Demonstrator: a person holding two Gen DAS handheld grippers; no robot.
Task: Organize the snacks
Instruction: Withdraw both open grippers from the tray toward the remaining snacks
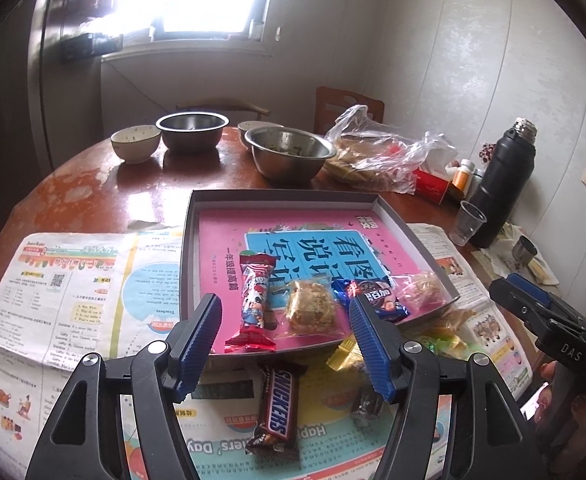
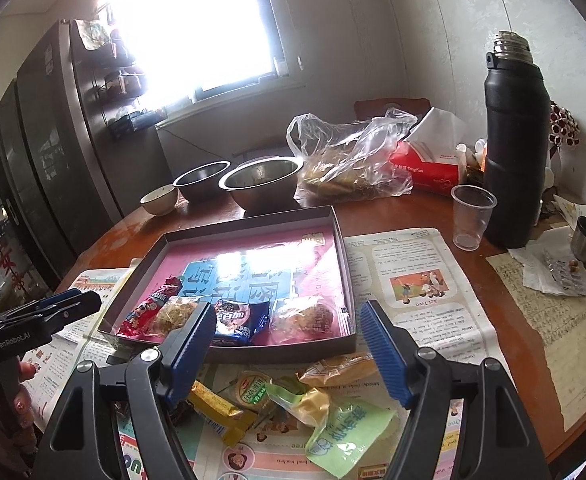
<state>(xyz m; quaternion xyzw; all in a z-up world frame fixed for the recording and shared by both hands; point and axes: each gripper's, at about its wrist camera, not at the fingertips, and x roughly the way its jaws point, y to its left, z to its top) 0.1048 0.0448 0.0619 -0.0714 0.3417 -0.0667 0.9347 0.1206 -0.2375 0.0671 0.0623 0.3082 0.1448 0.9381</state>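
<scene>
I am looking across a round, worn red-brown wooden table (image 1: 93, 184) laid with colourful printed newspaper sheets (image 1: 53, 280). At the centre sits a shallow grey cardboard box lid (image 2: 335, 240) lined with a pink and blue booklet; along its near edge four snacks lie in a row: a red tube-shaped candy packet (image 1: 255, 300), a clear-wrapped crumbly cake (image 1: 311, 308), a blue biscuit packet (image 1: 377, 300) and a second clear-wrapped cake (image 1: 421, 288).

My left gripper (image 1: 285, 344) hangs above the box's near edge, jaws spread and empty. Below it, at 6 o'clock on the paper, lies a brown Snickers bar (image 1: 279, 412).

My right gripper (image 2: 289, 352) is likewise spread, pinching nothing. Beneath it a loose heap of snacks waits outside the box, among them a pale green sachet (image 2: 345, 432) and a yellow stick packet (image 2: 217, 408).

Toward 12 o'clock stand two steel bowls (image 2: 261, 180), a small white ceramic bowl (image 2: 159, 198) and a clear plastic bag (image 2: 353, 156). At 2 o'clock are a red tissue box (image 2: 429, 168), a clear plastic cup (image 2: 471, 216) and a tall black thermos flask (image 2: 515, 140). A bright window (image 2: 197, 28) glares at 11 o'clock, beside a dark refrigerator (image 2: 53, 152).
</scene>
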